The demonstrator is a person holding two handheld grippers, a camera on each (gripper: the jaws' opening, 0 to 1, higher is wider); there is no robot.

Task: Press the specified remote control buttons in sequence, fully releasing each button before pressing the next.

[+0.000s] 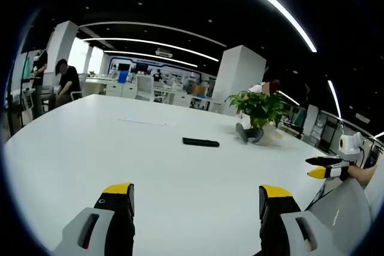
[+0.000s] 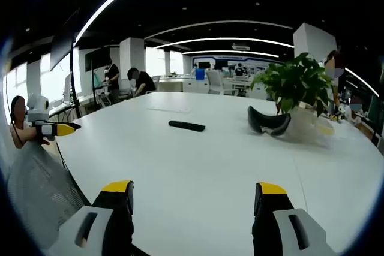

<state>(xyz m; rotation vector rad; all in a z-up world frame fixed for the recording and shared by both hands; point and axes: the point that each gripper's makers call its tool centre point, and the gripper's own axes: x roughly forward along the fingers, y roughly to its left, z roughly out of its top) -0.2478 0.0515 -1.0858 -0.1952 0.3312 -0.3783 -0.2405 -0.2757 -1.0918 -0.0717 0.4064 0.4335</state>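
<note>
A slim black remote control [image 1: 201, 142] lies flat near the middle of a large white tabletop [image 1: 90, 148], well apart from every edge. Beyond it, toward the far edge, a leafy potted plant [image 1: 260, 108] stands with a dark curved object [image 1: 249, 133] at its base. Both tongs hang over the near edge with nothing between them: the left tongs [image 1: 196, 199] spread wide, the right tongs [image 2: 193, 196] likewise. No button looks pressed yet; this seems the approach. Next, one of the tongs must reach forward to the remote and aim a tip at the first button.
</note>
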